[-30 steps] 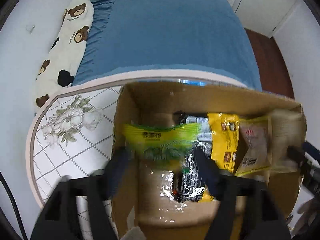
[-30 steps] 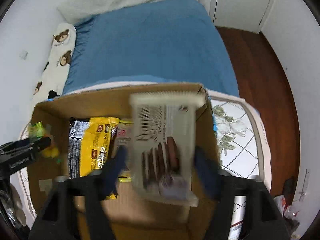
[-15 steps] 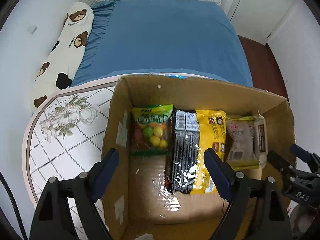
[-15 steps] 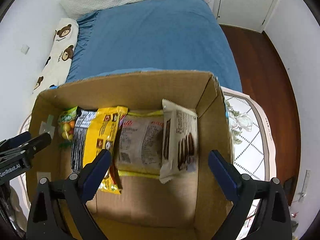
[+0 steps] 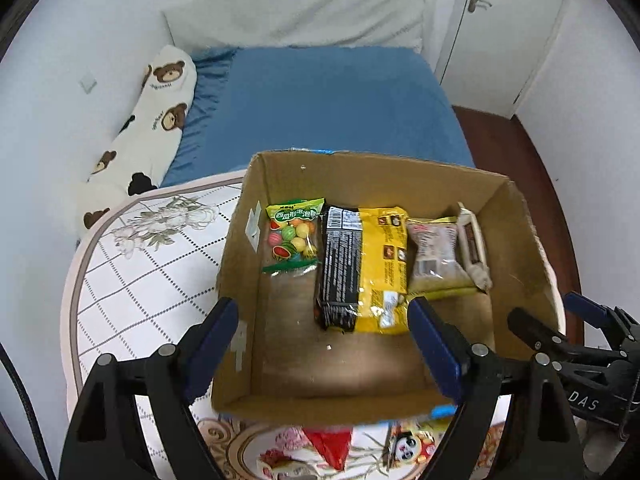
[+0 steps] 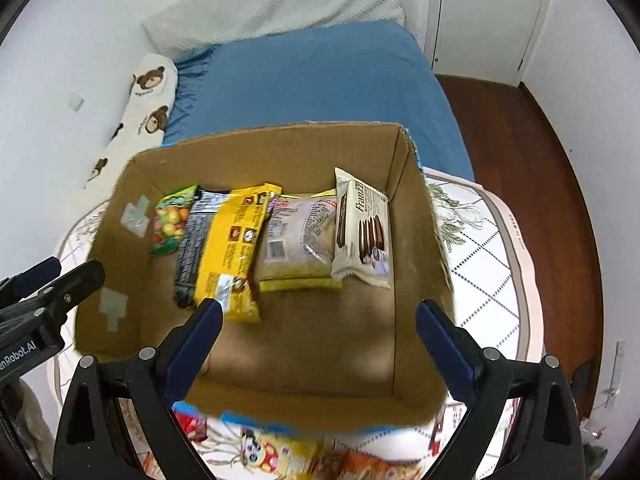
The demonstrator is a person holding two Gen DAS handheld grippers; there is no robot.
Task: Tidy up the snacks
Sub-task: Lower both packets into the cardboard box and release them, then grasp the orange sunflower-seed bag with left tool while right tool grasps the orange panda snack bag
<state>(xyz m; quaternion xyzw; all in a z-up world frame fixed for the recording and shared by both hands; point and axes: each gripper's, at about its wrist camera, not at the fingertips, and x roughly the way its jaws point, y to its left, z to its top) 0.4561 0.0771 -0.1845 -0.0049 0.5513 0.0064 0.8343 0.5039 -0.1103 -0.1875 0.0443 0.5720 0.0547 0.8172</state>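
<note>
Bedside round table (image 5: 132, 280), floral cloth. Cardboard box (image 5: 516, 216) on it holds five snack packets side by side: gum bag (image 5: 294, 236) leftmost, wafer pack (image 6: 362, 228) rightmost. Left gripper (image 5: 324, 340) and right gripper (image 6: 318, 340) both spread wide, empty, above box.

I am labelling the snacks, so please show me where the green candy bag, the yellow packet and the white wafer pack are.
green candy bag (image 5: 293, 236): left wrist view, on the clear window with the candies.
yellow packet (image 6: 232, 248): right wrist view, on its yellow middle.
white wafer pack (image 6: 362, 228): right wrist view, on its printed front.
</note>
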